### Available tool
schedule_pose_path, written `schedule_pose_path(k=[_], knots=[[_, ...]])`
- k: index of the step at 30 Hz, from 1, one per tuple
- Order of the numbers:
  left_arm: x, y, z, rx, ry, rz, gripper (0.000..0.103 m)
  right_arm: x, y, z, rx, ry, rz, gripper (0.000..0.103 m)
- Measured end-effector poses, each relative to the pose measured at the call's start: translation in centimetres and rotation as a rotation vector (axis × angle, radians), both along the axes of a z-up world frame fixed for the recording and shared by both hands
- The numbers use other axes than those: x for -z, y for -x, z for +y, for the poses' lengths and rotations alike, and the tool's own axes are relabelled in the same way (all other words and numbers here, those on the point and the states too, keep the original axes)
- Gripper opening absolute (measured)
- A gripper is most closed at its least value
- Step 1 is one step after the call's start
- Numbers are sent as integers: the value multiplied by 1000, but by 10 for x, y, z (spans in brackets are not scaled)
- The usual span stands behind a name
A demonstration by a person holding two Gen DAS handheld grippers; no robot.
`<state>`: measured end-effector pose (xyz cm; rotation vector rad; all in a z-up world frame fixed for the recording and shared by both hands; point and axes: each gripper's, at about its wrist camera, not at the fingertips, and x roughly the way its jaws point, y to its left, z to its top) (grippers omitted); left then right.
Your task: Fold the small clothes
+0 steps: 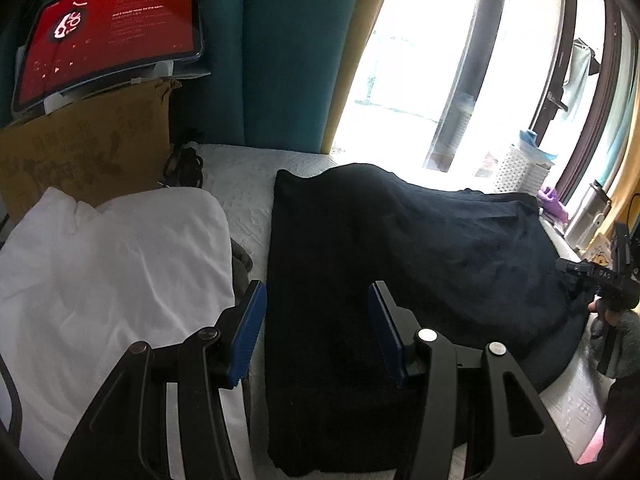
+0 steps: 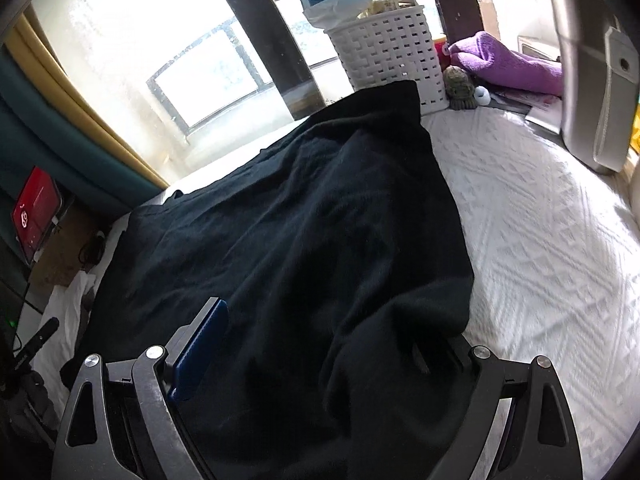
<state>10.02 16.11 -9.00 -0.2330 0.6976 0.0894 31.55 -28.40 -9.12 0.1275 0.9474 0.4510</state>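
L wrist view: left gripper (image 1: 316, 332) spread wide, pinching nothing, poised over the near left edge of the dark garment (image 1: 400, 264) on the bed (image 1: 248, 184); its long axis runs away toward the window. R wrist view: right gripper (image 2: 320, 344) spread, cloth (image 2: 304, 220) bunched between the jaws, right pad hidden.

A home bedroom: a white quilted bed (image 2: 540, 240) by a bright window (image 1: 404, 60) with teal curtains (image 1: 280, 52), a white laundry basket (image 2: 388, 56) at upper center, a tablet (image 1: 108, 36) at upper left.
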Motion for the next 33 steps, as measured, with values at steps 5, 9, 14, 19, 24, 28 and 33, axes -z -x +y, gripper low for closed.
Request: schedule_pose_path(k=[5, 9, 14, 19, 24, 28, 33], knots=[[1, -7, 1, -11, 0, 1, 68, -3, -8, 5, -23, -3, -1, 92], [3, -14, -1, -18, 22, 14, 68, -4, -9, 8, -37, 2, -1, 92], [3, -21, -8, 13, 18, 29, 68, -2, -8, 9, -48, -8, -8, 92], [1, -25, -14, 24, 6, 35, 68, 1, -5, 7, -64, 7, -12, 92], [4, -29, -18, 33, 14, 42, 68, 4, -4, 9, -63, 18, -19, 91], [9, -36, -16, 28, 57, 51, 77, 7, -3, 12, -58, 15, -21, 91], [14, -42, -20, 46, 78, 65, 81, 7, -5, 10, -67, -8, -8, 90]])
